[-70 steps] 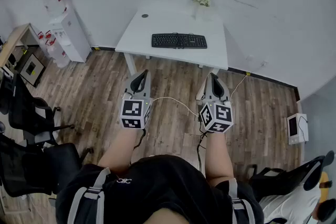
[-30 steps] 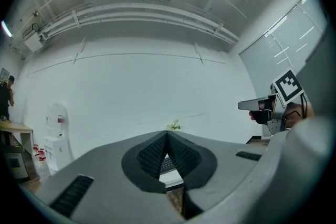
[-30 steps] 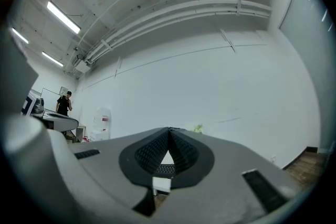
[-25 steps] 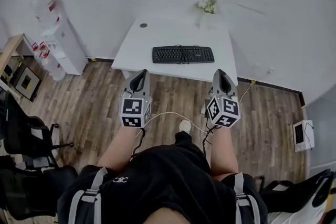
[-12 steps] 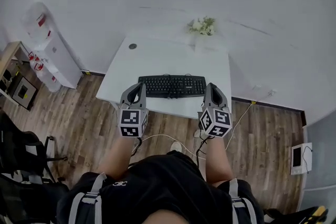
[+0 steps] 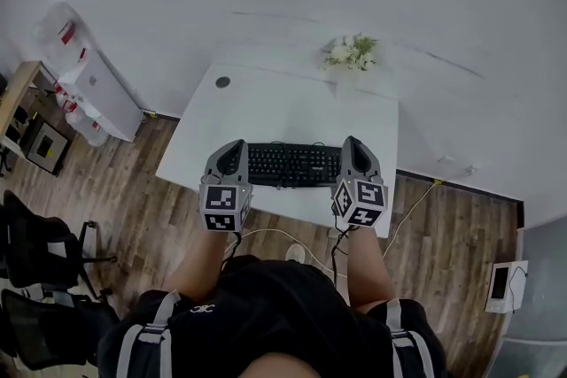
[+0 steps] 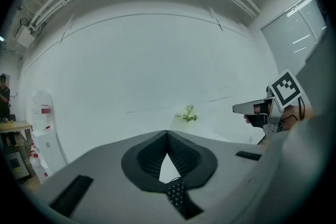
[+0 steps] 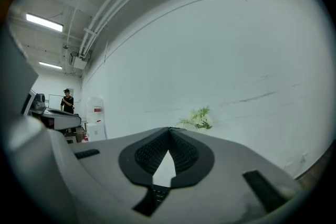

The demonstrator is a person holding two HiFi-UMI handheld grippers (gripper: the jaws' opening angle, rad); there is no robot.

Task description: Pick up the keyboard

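Note:
A black keyboard [image 6: 292,165] lies flat near the front edge of a white table [image 6: 266,106]. In the head view my left gripper [image 6: 236,143] hovers at the keyboard's left end and my right gripper [image 6: 352,140] at its right end. Both are shut with nothing between the jaws. In the left gripper view the left gripper [image 7: 167,133] has its tips together, and a few keyboard [image 7: 175,194] keys show under them. The right gripper [image 8: 169,129] looks the same in its own view, with the keyboard [image 8: 156,194] below. Whether either gripper touches the keyboard I cannot tell.
A vase of white flowers [image 6: 350,54] stands at the table's back right, and a small round dark spot [image 6: 222,82] marks its back left. A water dispenser [image 6: 89,75] stands by the wall at left. Black office chairs [image 6: 40,248] stand on the wooden floor at left. A person [image 8: 67,101] stands far off.
Both grippers have moved forward from above the wooden floor to above the table's front. They now flank the keyboard's two ends. Their jaws have stayed shut.

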